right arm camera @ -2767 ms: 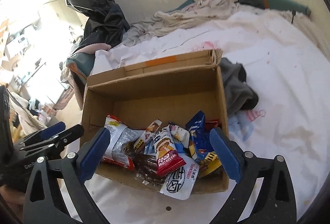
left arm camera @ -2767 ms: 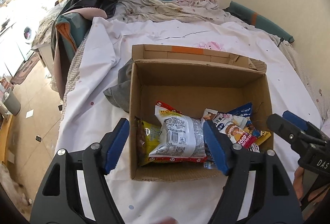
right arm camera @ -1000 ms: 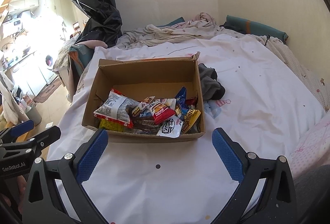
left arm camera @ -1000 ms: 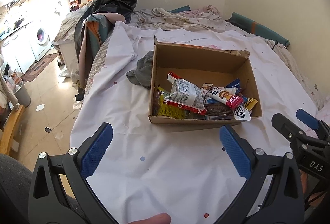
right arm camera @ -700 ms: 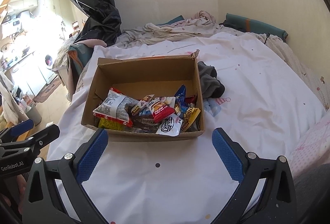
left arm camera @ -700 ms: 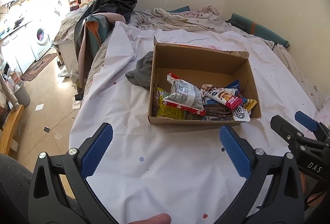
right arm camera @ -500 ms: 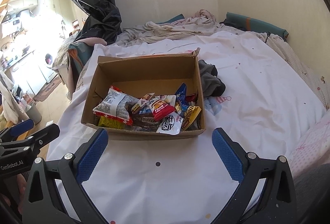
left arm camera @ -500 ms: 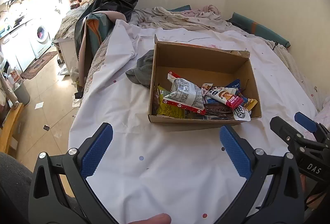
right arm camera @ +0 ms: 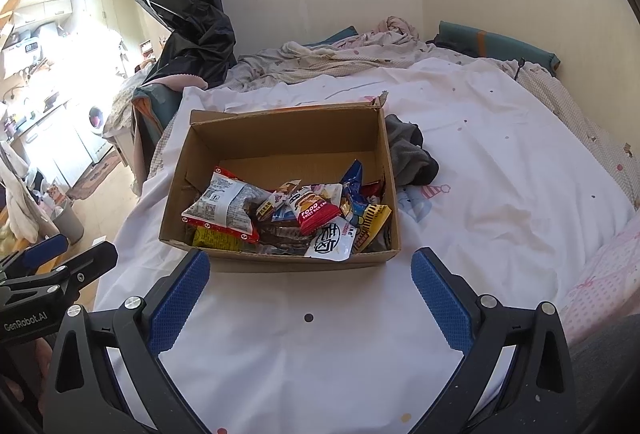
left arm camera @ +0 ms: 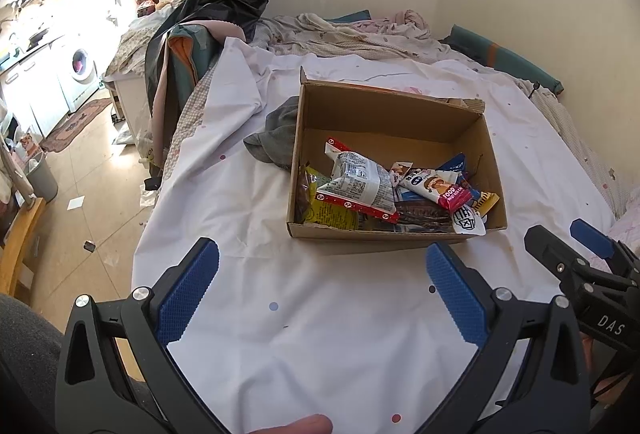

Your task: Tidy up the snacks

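Cardboard box (right arm camera: pixel 276 138) sits on white bedsheet (right arm camera: pixel 320 354), open top, snacks (right arm camera: pixel 288 214) piled in its near half. Left gripper (left arm camera: pixel 320 286) and right gripper (right arm camera: pixel 310 288) both hover short of box's near wall, jaws wide apart, empty. Packets look light, crinkly, slippery film; probably best pinched at a sealed edge or corner, not the puffy middle. White-and-red bag (right arm camera: pixel 226 208) at box's left looks air-filled, crushable. Red packet (right arm camera: pixel 314 210) mid-box reads "FOOD", smaller line under it partly legible. White sachet (right arm camera: pixel 332 238) over near wall has black characters. Gripper bodies read "GenRobot.AI" and "DAS". Grey cloth (right arm camera: pixel 412 154) lies touching box's right wall.
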